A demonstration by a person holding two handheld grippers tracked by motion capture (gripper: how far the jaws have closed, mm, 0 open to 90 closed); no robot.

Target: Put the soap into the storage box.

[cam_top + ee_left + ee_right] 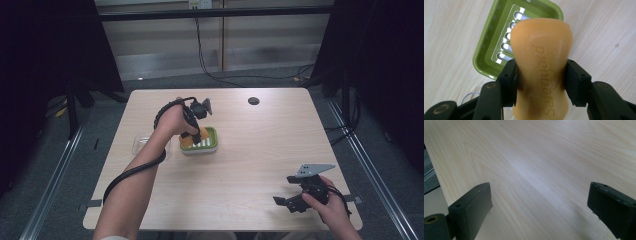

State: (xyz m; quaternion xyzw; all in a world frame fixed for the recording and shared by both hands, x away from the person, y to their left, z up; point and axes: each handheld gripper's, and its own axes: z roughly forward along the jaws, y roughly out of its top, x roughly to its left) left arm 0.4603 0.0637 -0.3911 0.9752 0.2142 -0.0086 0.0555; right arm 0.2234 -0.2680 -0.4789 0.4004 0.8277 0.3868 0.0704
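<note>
Basically the left gripper (540, 80) is clamped on an orange waisted soap bar (541, 62) over the green slotted plastic soap dish (482, 56); next: lower, release. Right gripper (540, 205) idles wide.

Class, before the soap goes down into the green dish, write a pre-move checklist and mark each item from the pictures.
1. Left tool clamped on the orange soap bar: ok.
2. Soap over the green soap dish: ok.
3. Dish's slotted insert bare: ok as far as seen; the soap hides part.
4. Right tool well away, jaws open, holding nothing: ok.
5. Clear plastic lid beside the dish, out of the way: cannot tell.
</note>
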